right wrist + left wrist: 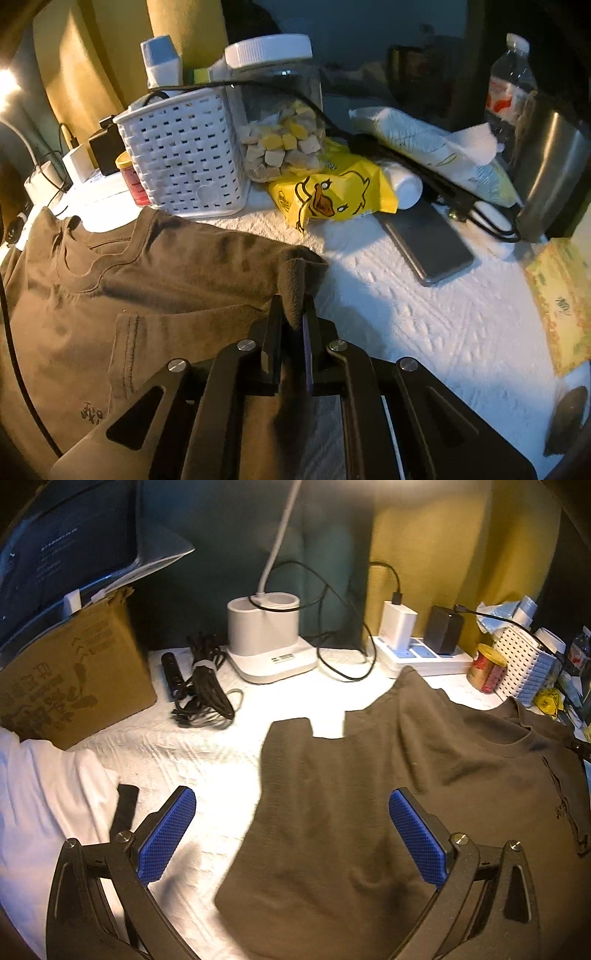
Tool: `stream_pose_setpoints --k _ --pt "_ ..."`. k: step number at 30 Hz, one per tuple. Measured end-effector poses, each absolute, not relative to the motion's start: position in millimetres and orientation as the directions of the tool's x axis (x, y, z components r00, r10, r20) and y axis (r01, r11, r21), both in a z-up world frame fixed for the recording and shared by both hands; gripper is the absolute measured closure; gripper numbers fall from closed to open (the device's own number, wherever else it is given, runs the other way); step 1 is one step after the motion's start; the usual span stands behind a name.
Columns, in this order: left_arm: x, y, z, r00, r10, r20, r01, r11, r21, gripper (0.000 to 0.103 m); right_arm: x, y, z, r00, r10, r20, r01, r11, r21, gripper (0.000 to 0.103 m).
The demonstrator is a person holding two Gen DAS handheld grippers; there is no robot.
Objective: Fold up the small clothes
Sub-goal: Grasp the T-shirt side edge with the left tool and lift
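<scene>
Here, the left gripper (291, 834) is hovering with jaws spread wide over the brown T-shirt (369, 794), gripping nothing — the shirt is lying flat on the white cloth-covered table (177, 749). Rightward, the right gripper (291, 314) is pinching a fold of the shirt's sleeve.

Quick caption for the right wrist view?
Right gripper shut on a fold of the brown shirt, with basket and jar behind.
</scene>
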State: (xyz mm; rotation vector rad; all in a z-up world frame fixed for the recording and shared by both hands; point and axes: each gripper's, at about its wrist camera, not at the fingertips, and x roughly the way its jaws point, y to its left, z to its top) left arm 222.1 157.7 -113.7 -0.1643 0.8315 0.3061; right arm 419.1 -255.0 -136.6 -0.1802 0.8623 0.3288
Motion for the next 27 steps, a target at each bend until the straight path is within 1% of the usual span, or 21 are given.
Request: stream_pose_setpoints --k 4,6,7,8,9,12,16,18,19,20,21,23,25,27 --pt "225.0 167.5 -117.7 0.616 0.197 -0.763 -0.324 0.946 -0.017 0.001 406.2 -254.6 -122.4 0.634 0.188 -0.750 -0.335 0.941 -0.046 0.067" --pt "227.9 173.4 -124.0 0.602 0.175 -0.779 -0.317 0.948 -0.032 0.002 397.3 -261.2 -113.6 0.646 0.193 -0.739 -0.330 0.943 -0.042 0.066" --pt "229.4 174.9 -126.7 0.597 0.162 -0.786 -0.309 0.950 -0.039 0.004 393.2 -261.7 -109.9 0.652 0.192 -0.734 -0.328 0.944 -0.045 0.066" --pt "231.1 176.0 -129.4 0.595 0.144 -0.791 -0.295 0.954 -0.048 0.010 387.8 -263.4 -105.8 0.657 0.189 -0.730 -0.326 0.944 -0.049 0.066" --pt "233.9 176.4 -132.9 0.586 0.125 -0.800 -0.283 0.957 -0.058 0.012 382.2 -264.8 -101.8 0.661 0.187 -0.727 -0.324 0.945 -0.052 0.066" --pt "238.5 177.1 -140.7 0.581 0.076 -0.810 -0.247 0.965 -0.087 0.012 367.4 -268.4 -92.3 0.669 0.185 -0.720 -0.317 0.947 -0.051 0.066" --pt "238.7 168.8 -143.7 0.581 0.090 -0.809 -0.199 0.979 -0.034 0.014 347.1 -272.3 -83.1 0.674 0.190 -0.713 -0.307 0.951 -0.037 0.066" --pt "237.0 165.5 -143.5 0.587 0.097 -0.804 -0.174 0.985 -0.009 0.032 337.2 -274.7 -80.6 0.675 0.199 -0.710 -0.303 0.953 -0.020 0.066" --pt "236.0 164.9 -142.7 0.590 0.098 -0.802 -0.166 0.986 -0.003 0.038 333.2 -275.4 -80.4 0.675 0.202 -0.710 -0.299 0.954 -0.013 0.066" --pt "234.2 164.7 -140.8 0.597 0.079 -0.798 -0.153 0.988 -0.016 0.059 328.9 -277.0 -80.1 0.674 0.205 -0.710 -0.296 0.955 -0.004 0.066" --pt "233.5 164.6 -139.8 0.598 0.077 -0.798 -0.153 0.988 -0.019 0.076 324.8 -278.6 -80.5 0.672 0.207 -0.711 -0.292 0.957 0.003 0.066" --pt "230.4 163.6 -137.4 0.605 0.076 -0.793 -0.152 0.988 -0.021 0.092 317.9 -280.8 -81.3 0.670 0.210 -0.713 -0.287 0.958 0.012 0.066" --pt "224.5 161.6 -132.0 0.628 0.090 -0.773 -0.162 0.987 -0.017 0.094 312.6 -283.5 -80.6 0.669 0.214 -0.712 -0.286 0.958 0.019 0.066" --pt "220.0 160.3 -126.4 0.649 0.102 -0.754 -0.175 0.984 -0.018 0.100 306.4 -285.3 -78.2 0.672 0.219 -0.708 -0.287 0.958 0.023 0.066"
